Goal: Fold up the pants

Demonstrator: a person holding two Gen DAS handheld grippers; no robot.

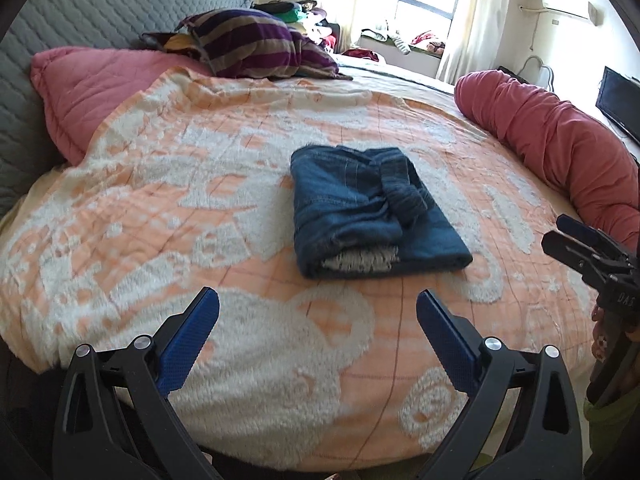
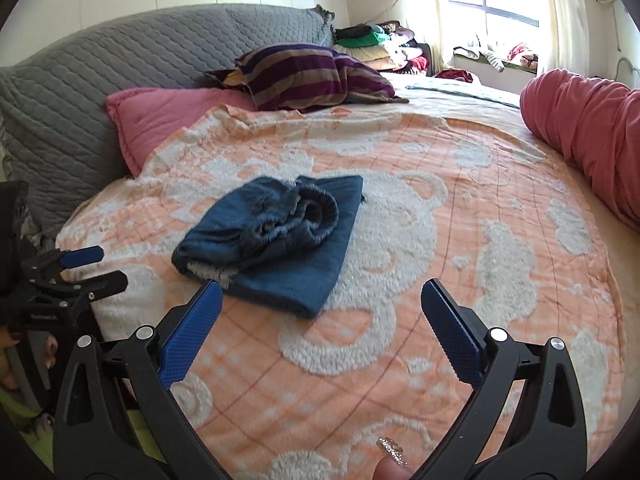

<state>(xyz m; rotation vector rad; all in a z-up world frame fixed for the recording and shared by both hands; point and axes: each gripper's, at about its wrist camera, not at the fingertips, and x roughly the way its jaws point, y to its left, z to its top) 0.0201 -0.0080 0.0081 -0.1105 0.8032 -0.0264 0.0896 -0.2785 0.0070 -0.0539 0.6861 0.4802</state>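
Note:
The blue denim pants (image 1: 370,208) lie folded into a compact bundle on the orange and white blanket (image 1: 200,200), waistband on top. In the right wrist view the pants (image 2: 276,236) lie ahead and to the left. My left gripper (image 1: 318,308) is open and empty, held back from the near edge of the pants. My right gripper (image 2: 322,296) is open and empty, just right of the bundle's near corner. The right gripper also shows at the right edge of the left wrist view (image 1: 560,232), and the left gripper at the left of the right wrist view (image 2: 106,268).
A pink pillow (image 1: 92,92) and a striped purple pillow (image 1: 256,44) lie at the head by the grey quilted headboard (image 1: 80,12). A rolled red duvet (image 1: 560,140) lies along the right side. Clothes piles (image 2: 384,44) sit by the window.

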